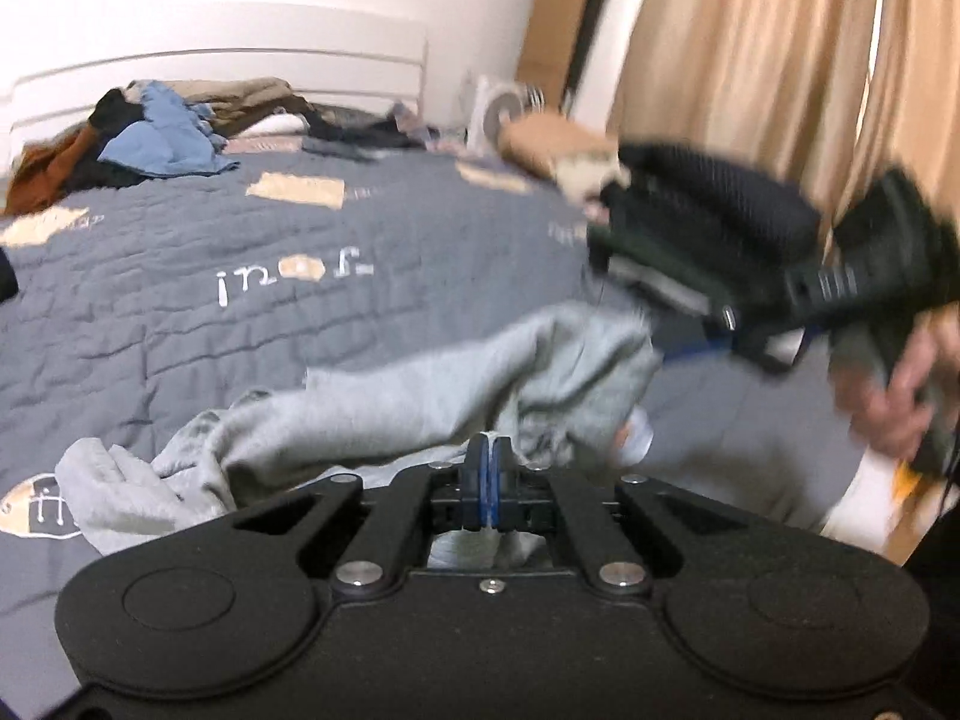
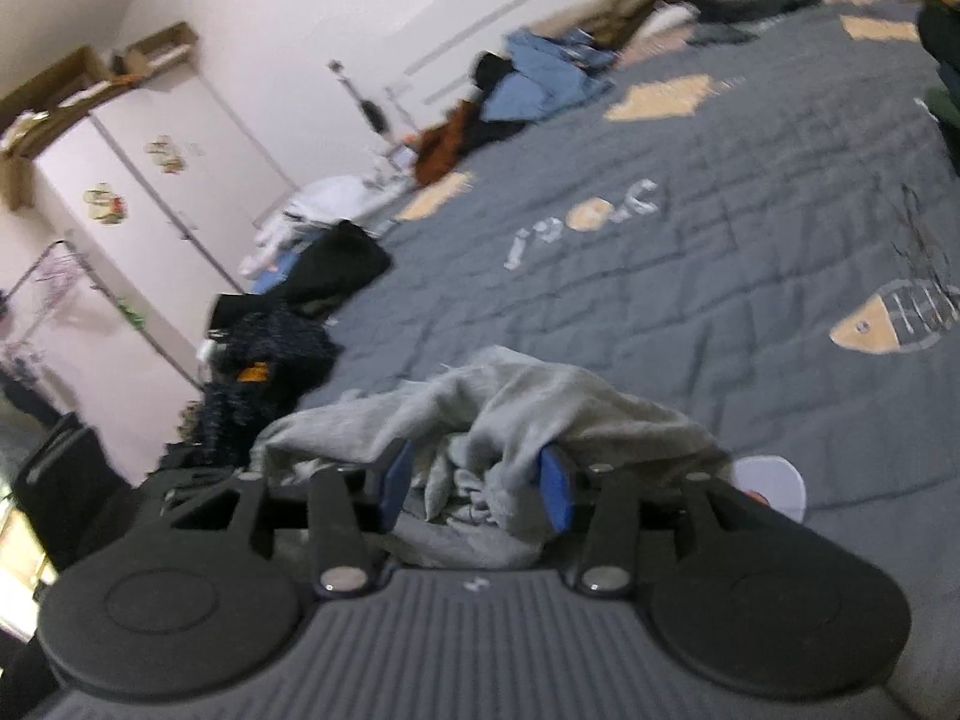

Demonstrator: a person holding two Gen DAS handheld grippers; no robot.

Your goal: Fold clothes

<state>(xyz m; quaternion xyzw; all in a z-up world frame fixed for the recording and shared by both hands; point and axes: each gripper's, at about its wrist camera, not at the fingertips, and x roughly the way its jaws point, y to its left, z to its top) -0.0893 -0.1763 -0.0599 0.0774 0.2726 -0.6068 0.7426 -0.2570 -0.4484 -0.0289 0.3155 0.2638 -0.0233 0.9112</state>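
A crumpled light grey garment (image 1: 456, 396) lies on the near part of a grey quilted bedspread (image 1: 240, 240). My left gripper (image 1: 489, 462) is shut, with a thin fold of the grey garment pinched between its blue pads. In the right wrist view the same garment (image 2: 540, 402) is bunched between the fingers of my right gripper (image 2: 477, 483). Its jaws stand apart, and cloth drapes over the right pad (image 2: 555, 489) without being squeezed. In the left wrist view a person's hand (image 1: 888, 402) holds a blurred black tool at the right.
A pile of blue, brown and black clothes (image 1: 150, 138) lies by the white headboard (image 1: 240, 66). Dark clothes (image 2: 282, 336) heap at the bed's left edge, near white wardrobes (image 2: 150, 192). Beige curtains (image 1: 780, 60) hang at the right. The bedspread (image 2: 720, 252) stretches beyond the garment.
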